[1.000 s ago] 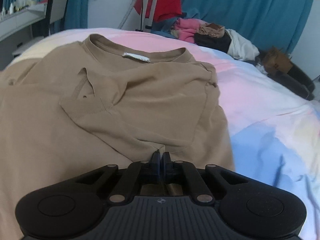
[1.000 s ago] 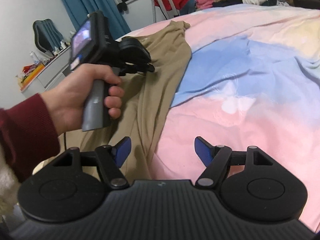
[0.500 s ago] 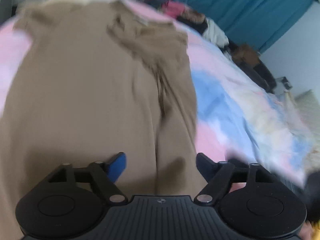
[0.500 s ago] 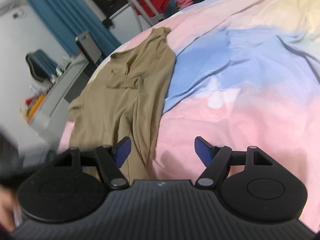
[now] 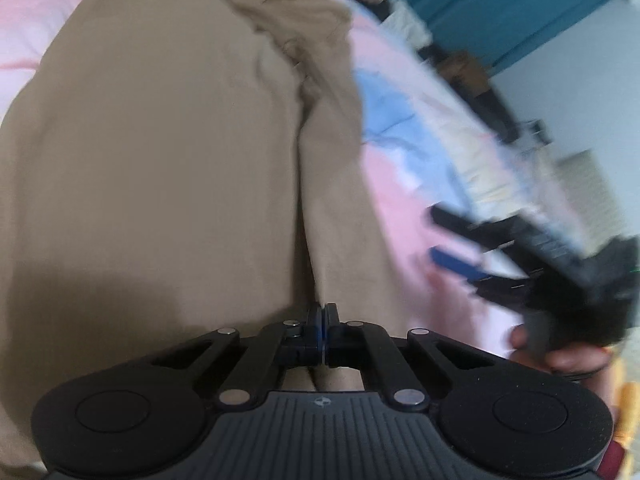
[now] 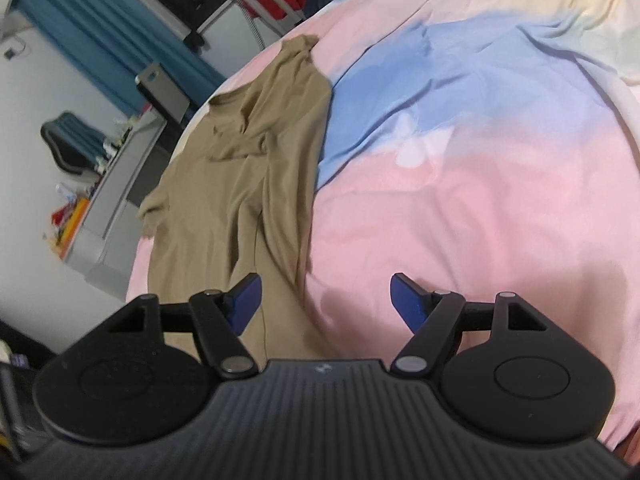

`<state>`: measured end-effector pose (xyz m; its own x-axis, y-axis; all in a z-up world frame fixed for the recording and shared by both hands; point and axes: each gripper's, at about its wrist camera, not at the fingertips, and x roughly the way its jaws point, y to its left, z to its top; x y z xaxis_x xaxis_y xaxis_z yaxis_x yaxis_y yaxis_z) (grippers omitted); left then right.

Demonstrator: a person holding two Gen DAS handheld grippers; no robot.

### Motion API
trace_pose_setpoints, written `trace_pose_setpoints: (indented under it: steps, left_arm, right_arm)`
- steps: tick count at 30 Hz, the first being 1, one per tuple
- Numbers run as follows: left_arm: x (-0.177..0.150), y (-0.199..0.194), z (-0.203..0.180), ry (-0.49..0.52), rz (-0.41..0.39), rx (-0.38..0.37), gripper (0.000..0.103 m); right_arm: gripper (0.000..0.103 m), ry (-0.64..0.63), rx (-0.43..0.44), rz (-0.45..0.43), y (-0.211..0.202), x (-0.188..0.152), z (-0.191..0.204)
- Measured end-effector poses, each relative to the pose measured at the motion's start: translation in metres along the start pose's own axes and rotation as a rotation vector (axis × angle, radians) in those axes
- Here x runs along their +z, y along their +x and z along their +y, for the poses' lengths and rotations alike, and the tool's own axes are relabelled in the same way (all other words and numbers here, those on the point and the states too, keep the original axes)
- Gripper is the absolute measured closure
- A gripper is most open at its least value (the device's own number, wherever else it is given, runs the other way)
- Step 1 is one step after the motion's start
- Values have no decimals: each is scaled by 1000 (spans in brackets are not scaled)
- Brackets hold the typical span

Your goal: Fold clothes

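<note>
Shirt [image 5: 168, 168] hem lay pinched in the left gripper [image 5: 322, 320], fingers closed for folding; right gripper [image 6: 323, 296] gaped empty over the bed [image 6: 460, 200].

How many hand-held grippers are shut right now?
1. The left hand-held gripper is shut at the tan shirt hem; whether it pinches cloth is unclear. The right hand-held gripper is open above the bed.

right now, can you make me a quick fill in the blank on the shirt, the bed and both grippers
1. The shirt lying on the bed is ____ in colour.
2. The left gripper has its jaws ____.
3. The right gripper has its jaws ____, with nothing between them.
4. The bedsheet under the shirt is mostly pink and ____.

Missing words: tan; shut; open; blue
</note>
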<state>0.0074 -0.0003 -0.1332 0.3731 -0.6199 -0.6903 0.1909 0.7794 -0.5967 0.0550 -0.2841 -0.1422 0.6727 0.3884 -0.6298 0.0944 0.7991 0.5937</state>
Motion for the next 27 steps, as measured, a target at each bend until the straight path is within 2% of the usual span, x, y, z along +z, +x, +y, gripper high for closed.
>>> trace_pose_setpoints:
  steps: [3,6,7,11,13,16,20,22,23,24,27]
  left_arm:
    - [-2,-23,-1,18,-24,-64,103]
    - [-8,-40,5,24,-35,-58,103]
    - [-10,-43,6,40,-39,-26,103]
    - [-17,-36,2,187,-34,205,103]
    - [-16,-28,3,189,0,210,102]
    - [-13,-21,-1,203,3,231,102]
    - [-14,-23,5,190,-2,205,102]
    - [-14,-27,8,176,-11,176,102]
    - [-15,-30,9,170,-18,156,102]
    - [-16,-33,10,169,-26,132,102]
    - [-19,-39,8,161,-33,49,102]
  right_arm:
    - [28,-27,-8,29,1,-6,6]
    - [26,-31,-5,51,3,-10,9]
    - [26,-24,-4,60,4,-11,10]
    - [26,0,16,124,14,-17,12]
    - [26,-8,38,180,21,-22,16]
    - [26,-65,64,268,32,-32,29]
    - [27,-278,-23,322,44,-53,58]
    - [49,-372,-79,334,45,-60,71]
    - [79,-410,-107,340,44,-63,76]
    - [92,-415,-117,346,40,-62,79]
    - [95,-451,-164,340,20,-60,84]
